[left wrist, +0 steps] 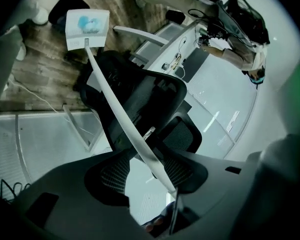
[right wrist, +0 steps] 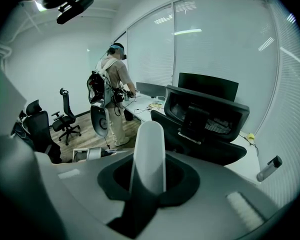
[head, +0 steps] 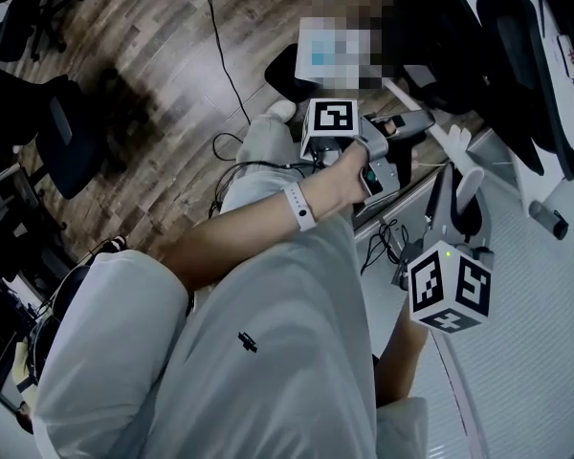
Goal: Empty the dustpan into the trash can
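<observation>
Dustpan handle (left wrist: pixel 121 120) between the left gripper's (left wrist: pixel 146 180) parted fingers (left wrist: pixel 70 190)

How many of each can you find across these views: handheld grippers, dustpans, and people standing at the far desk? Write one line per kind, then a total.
Grippers: 2, the left gripper and the right gripper
Dustpans: 1, the dustpan
People at the far desk: 1, the person
Total: 4

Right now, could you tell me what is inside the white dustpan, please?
In the left gripper view, a pale blue item lies in the dustpan, too small to identify. Whatever sits deeper is hidden by the pan's walls.
</observation>
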Demonstrator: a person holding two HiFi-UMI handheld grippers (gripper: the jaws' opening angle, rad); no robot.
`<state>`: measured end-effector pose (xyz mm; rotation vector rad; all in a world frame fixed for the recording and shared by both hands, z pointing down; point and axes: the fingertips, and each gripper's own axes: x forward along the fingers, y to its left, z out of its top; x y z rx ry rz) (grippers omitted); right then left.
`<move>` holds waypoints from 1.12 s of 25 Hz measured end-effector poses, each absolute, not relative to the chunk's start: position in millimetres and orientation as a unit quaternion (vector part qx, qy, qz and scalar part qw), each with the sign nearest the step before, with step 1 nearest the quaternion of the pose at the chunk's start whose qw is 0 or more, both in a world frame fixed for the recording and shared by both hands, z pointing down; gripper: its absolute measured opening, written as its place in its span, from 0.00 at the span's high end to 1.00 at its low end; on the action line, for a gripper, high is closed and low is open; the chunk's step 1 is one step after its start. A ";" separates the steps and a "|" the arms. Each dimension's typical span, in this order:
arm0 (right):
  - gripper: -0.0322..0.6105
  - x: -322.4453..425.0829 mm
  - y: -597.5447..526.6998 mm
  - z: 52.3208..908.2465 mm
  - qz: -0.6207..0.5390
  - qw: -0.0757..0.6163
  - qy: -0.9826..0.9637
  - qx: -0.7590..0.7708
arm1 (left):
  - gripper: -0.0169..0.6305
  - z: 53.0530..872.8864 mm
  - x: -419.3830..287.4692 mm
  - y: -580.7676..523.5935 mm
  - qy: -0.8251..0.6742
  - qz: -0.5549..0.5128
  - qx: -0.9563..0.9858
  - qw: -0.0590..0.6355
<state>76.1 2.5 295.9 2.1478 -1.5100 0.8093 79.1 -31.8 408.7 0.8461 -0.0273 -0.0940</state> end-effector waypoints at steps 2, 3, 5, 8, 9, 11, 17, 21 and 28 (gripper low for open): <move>0.83 74.7 1.8 296.4 0.287 0.198 -0.543 0.764 | 0.64 408.4 84.2 -33.5 -0.009 -0.056 0.389 0.919; 0.83 74.2 1.4 296.6 0.286 0.199 -0.546 0.762 | 0.65 407.9 86.5 -34.5 -0.007 -0.058 0.385 0.921; 0.83 73.9 0.9 296.6 0.285 0.201 -0.551 0.758 | 0.70 405.4 90.1 -35.9 -0.002 -0.058 0.386 0.921; 0.83 75.4 0.8 295.3 0.285 0.202 -0.554 0.756 | 0.72 404.3 92.5 -35.9 0.002 -0.059 0.379 0.923; 0.83 75.9 0.8 295.0 0.284 0.202 -0.557 0.754 | 0.72 404.6 93.0 -35.8 0.003 -0.061 0.372 0.926; 0.83 76.2 0.8 295.1 0.276 0.207 -0.566 0.749 | 0.74 404.7 94.4 -36.5 0.007 -0.068 0.359 0.931; 0.83 65.3 1.3 293.0 0.238 0.235 -0.600 0.727 | 0.76 399.8 87.9 -39.8 0.021 -0.085 0.351 0.932; 0.83 44.9 0.2 291.7 0.217 0.252 -0.616 0.714 | 0.77 397.8 68.1 -42.0 0.028 -0.095 0.346 0.933; 0.83 43.4 4.1 299.4 0.180 0.278 -0.652 0.683 | 0.77 405.4 68.0 -40.7 0.030 -0.124 0.338 0.932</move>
